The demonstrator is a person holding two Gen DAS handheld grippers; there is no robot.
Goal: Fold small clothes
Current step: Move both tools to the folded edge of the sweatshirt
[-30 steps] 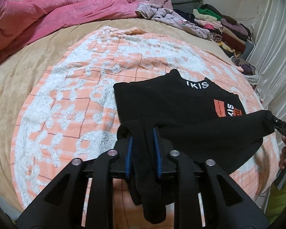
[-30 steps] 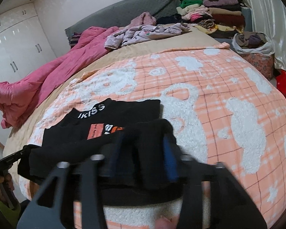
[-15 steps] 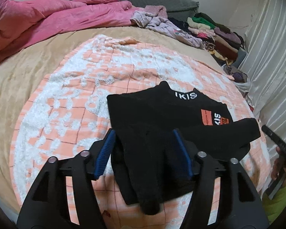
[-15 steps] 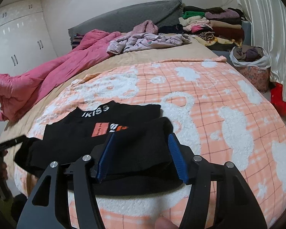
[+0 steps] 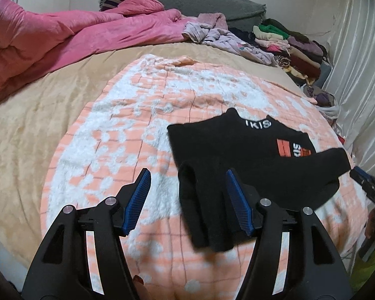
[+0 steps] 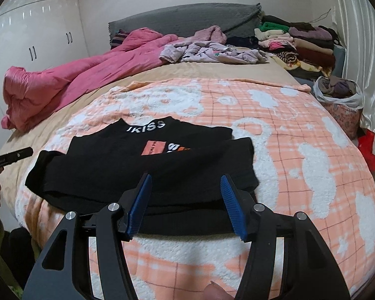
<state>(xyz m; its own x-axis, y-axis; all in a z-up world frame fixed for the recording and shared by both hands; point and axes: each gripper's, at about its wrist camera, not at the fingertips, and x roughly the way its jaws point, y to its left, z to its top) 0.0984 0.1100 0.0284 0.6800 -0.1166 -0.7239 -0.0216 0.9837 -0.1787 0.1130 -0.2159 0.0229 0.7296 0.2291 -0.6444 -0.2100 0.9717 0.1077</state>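
A black garment with white lettering and an orange patch lies partly folded on the peach-and-white blanket, near the bed's front edge. The left tongs are released, the blue pads wide apart; a hanging black fold lies against the right pad without being pinched. The right tongs are likewise released, just above the garment's near hem. A pink quilt is bunched at the bed's far left side, and stacked clothes fill its far right corner.
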